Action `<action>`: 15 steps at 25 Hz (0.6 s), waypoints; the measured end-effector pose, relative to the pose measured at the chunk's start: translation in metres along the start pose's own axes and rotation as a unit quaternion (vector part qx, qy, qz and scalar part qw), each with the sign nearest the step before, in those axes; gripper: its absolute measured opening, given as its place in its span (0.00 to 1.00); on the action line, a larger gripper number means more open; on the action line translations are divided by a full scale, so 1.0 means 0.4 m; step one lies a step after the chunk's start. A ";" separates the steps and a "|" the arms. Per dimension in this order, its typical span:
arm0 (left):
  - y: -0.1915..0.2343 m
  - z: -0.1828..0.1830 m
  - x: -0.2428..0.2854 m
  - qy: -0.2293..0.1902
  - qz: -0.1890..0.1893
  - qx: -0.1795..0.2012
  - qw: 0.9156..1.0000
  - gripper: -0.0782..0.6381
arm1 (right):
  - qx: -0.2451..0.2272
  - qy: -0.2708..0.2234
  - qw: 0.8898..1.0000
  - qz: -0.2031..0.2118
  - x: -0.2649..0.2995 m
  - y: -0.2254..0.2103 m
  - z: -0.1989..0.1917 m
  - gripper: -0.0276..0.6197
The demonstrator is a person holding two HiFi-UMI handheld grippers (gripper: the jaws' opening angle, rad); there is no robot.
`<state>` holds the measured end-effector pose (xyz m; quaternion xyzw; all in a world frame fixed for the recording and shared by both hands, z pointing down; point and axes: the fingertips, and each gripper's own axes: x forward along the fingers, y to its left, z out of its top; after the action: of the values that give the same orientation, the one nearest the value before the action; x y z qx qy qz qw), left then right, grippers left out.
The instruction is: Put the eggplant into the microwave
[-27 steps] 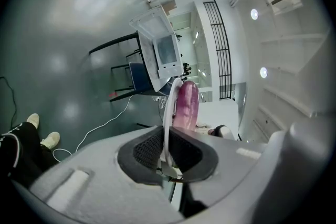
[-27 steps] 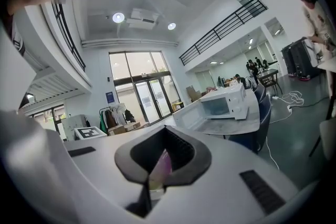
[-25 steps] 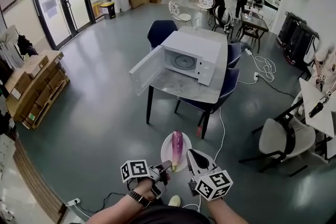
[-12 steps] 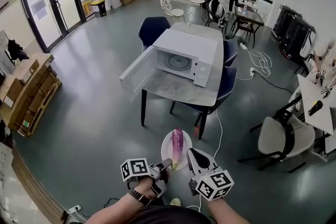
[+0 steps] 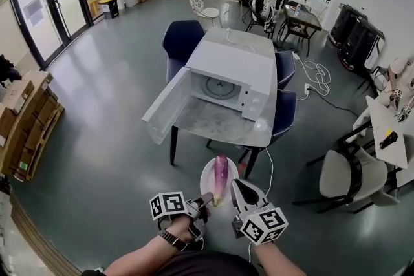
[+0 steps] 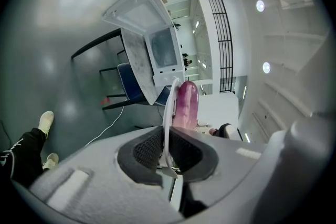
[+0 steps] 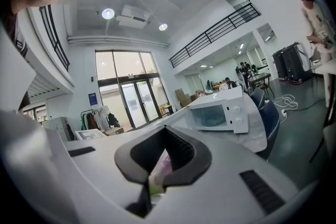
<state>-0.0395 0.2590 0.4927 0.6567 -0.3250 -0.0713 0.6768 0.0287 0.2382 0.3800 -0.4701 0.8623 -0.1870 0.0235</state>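
The grey tabletop (image 5: pixel 213 123) carries a white microwave (image 5: pixel 236 61), its door (image 5: pixel 165 106) swung open past the left edge.

The left gripper (image 6: pixel 167 152) clamps its jaws on the white plate (image 6: pixel 169 113) bearing the eggplant (image 6: pixel 187 105), open microwave (image 6: pixel 163 55) beyond.

Head view overhead, gripper views share microwave (image 7: pixel 218 113)

Bright, even light; fisheye-warped edges
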 end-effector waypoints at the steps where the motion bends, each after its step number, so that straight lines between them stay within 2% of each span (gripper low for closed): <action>1: -0.002 0.028 0.009 0.002 -0.001 0.001 1.000 0.14 | 0.002 -0.001 1.000 -0.004 0.027 -0.009 0.006 0.05; 8: -0.017 0.203 0.068 0.014 -0.007 0.013 1.000 0.14 | 0.008 -0.014 1.000 -0.026 0.168 -0.048 0.052 0.05; 15: -0.026 0.320 0.144 0.011 -0.010 0.011 1.000 0.14 | 0.007 -0.015 0.999 -0.028 0.264 -0.087 0.077 0.05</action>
<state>-0.0595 0.1198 0.4932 0.6679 -0.3113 -0.0672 0.6727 0.0047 0.1254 0.3776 -0.4966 0.8470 -0.1864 0.0350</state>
